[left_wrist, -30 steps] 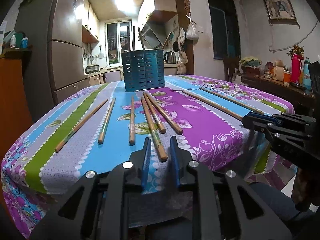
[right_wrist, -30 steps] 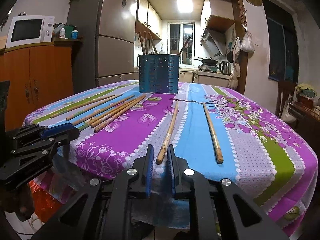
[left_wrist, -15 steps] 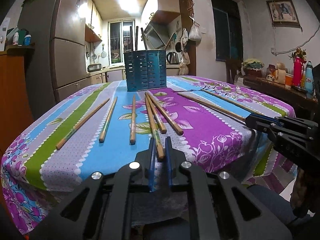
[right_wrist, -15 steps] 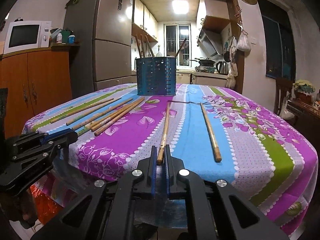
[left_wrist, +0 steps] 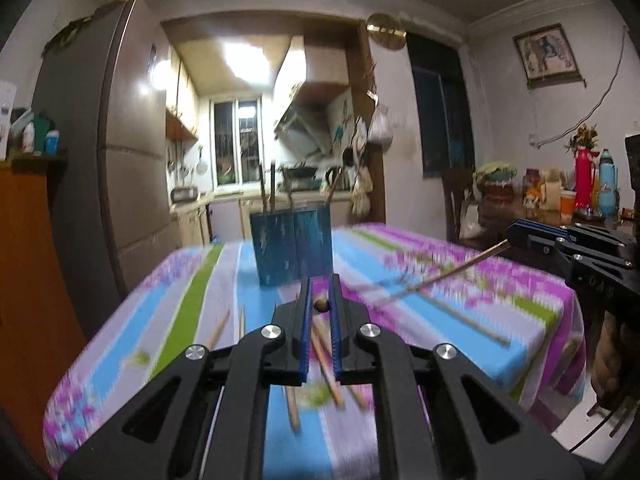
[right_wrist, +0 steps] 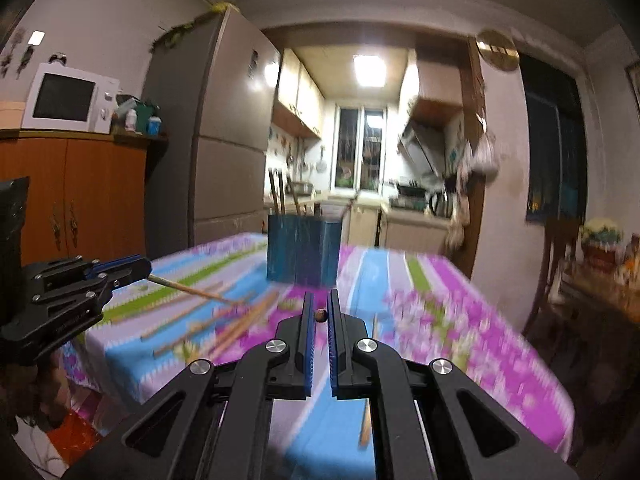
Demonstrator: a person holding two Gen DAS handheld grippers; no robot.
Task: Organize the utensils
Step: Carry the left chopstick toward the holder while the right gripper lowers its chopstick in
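Left gripper [left_wrist: 321, 307] clamps one chopstick [left_wrist: 321, 305] end-on; right gripper [right_wrist: 321, 315] clamps another [right_wrist: 321, 315] likewise, both lifted off the table [left_wrist: 532, 312] (end grip likely eases dropping). Blue holder [left_wrist: 294, 246] stands toward the table's far edge, loose chopsticks [left_wrist: 328, 376] lying nearer.

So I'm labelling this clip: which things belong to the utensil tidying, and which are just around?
Job:
left gripper and right gripper, each clamping a chopstick
loose chopsticks
blue utensil holder

Just around:
microwave
fridge
red flask
wall picture
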